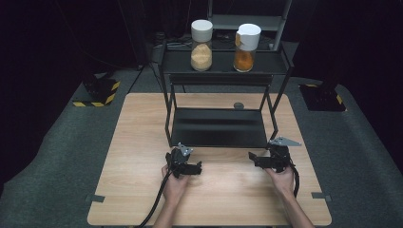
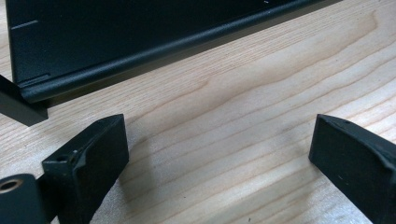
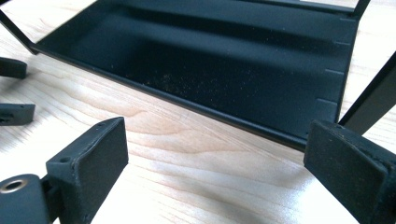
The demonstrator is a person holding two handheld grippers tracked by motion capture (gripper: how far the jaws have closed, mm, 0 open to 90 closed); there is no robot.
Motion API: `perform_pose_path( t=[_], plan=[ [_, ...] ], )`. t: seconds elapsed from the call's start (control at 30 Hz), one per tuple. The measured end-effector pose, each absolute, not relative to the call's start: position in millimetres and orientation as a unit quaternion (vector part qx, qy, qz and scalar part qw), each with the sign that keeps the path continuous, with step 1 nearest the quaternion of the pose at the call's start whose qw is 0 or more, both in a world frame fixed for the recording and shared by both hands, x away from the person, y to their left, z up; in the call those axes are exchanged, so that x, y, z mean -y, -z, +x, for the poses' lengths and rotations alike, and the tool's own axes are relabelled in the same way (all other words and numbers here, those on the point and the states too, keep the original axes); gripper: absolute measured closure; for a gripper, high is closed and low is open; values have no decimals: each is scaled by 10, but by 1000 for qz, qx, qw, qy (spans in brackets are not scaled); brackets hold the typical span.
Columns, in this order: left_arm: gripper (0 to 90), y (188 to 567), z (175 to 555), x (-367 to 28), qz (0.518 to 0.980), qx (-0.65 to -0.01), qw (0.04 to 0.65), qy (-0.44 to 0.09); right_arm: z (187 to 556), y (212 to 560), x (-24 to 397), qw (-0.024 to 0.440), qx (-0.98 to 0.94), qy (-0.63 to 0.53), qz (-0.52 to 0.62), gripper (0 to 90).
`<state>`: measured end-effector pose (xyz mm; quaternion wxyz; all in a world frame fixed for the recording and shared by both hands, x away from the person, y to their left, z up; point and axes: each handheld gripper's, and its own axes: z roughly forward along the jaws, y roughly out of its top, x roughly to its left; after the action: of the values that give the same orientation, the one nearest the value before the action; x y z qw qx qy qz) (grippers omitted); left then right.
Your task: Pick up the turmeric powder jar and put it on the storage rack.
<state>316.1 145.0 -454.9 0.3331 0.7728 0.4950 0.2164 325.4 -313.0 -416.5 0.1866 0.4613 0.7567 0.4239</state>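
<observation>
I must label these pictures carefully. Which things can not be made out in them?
- High view: the small dark round object behind the rack is too small to identify.
- High view: the orange jar's label is too small to read.
- Left tongs view: the rack's tray is cut off by the top edge.

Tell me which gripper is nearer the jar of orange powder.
Right. The right gripper sits almost straight below the orange jar on the top shelf; the left gripper is farther off to the left.

text: i can read none | jars [image 1: 202, 45] on the rack [image 1: 223, 61]: i see no print | orange jar's tag [image 1: 237, 40]: too small to read | floor stripes [image 1: 97, 102]: yellow-black, no words
</observation>
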Motion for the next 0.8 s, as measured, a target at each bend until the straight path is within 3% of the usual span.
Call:
perform_pose_path(
  t=[0.8],
  plan=[
    [51, 4549, 3157, -1448, 773, -495, 333, -217, 3323, 4441, 2933, 185, -775, -377, 473, 59]
  ],
)
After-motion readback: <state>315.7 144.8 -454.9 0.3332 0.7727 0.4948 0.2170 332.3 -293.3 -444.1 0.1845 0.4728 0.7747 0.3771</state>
